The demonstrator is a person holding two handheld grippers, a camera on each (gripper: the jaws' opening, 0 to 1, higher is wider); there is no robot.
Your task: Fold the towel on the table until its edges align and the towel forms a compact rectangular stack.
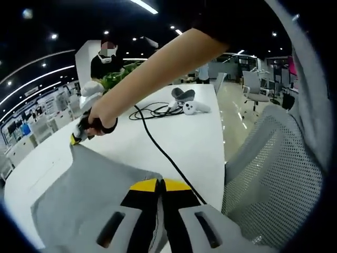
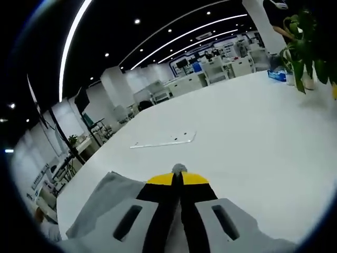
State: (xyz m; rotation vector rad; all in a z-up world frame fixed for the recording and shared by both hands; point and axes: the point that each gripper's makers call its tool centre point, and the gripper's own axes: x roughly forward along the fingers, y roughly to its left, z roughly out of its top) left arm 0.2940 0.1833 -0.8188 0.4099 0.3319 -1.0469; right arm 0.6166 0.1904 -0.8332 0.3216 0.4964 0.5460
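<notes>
Pinching left gripper point(image 1: 159, 185): jaws pressed together on the near edge of the grey towel point(image 1: 87, 197), cloth caught between the yellow tips at the tabletop's near edge.
Right gripper, own view point(image 2: 179, 179): jaws closed on a corner of the towel point(image 2: 102, 203), a nub of grey cloth poking out past the yellow tips.
Right gripper, left gripper view point(image 1: 83, 133): held in the person's hand point(image 1: 101, 118), gripping the towel's far corner toward the tabletop's left side.
Towel: spread flat between the two grippers on the white table point(image 1: 195, 142).
Cable point(image 1: 163, 153): black, running from the near right edge up to a loose coil mid-table.
Controllers point(image 1: 187, 101): white and grey, just beyond the coil, toward the far right corner.
Mesh chair point(image 1: 274, 179): just off the right edge.
Plant point(image 2: 308, 47): green, near the far edge, beside a standing person point(image 1: 105, 60).
</notes>
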